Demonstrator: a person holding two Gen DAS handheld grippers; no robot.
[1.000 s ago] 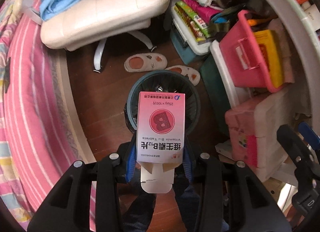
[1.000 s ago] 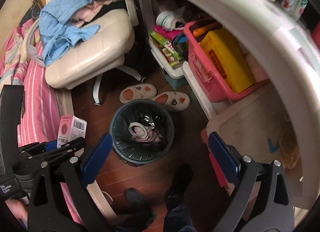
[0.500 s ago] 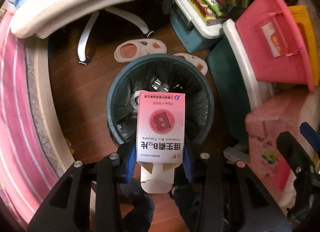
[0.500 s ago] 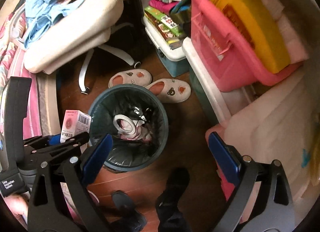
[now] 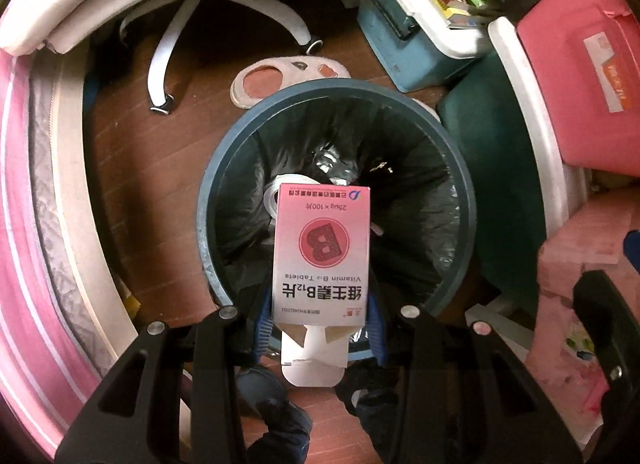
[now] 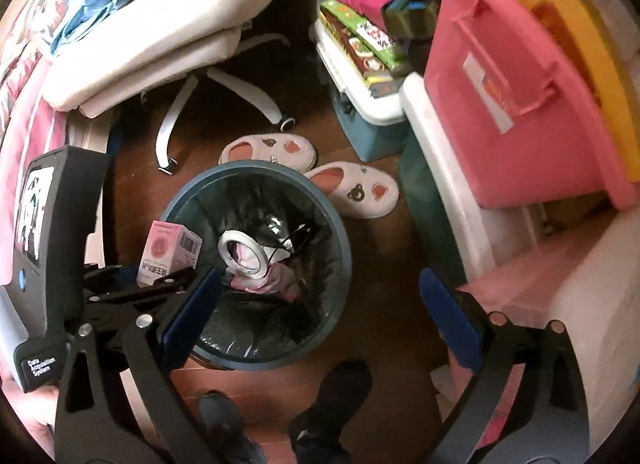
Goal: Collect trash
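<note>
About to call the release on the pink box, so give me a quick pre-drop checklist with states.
1. Left gripper gripping the pink vitamin box: ok, blue pads press both its sides.
2. Box over the trash bin opening: ok in the left wrist view; in the right wrist view it sits near the bin's left rim, so margin there: cannot tell.
3. Bin has room: ok, only a tape roll and some pink scraps low in the liner.
4. Box flap: not ok, the end by the pads hangs open; whether anything is inside, cannot tell.
5. Right gripper clear of the drop: ok, open, empty, off to the side.
</note>
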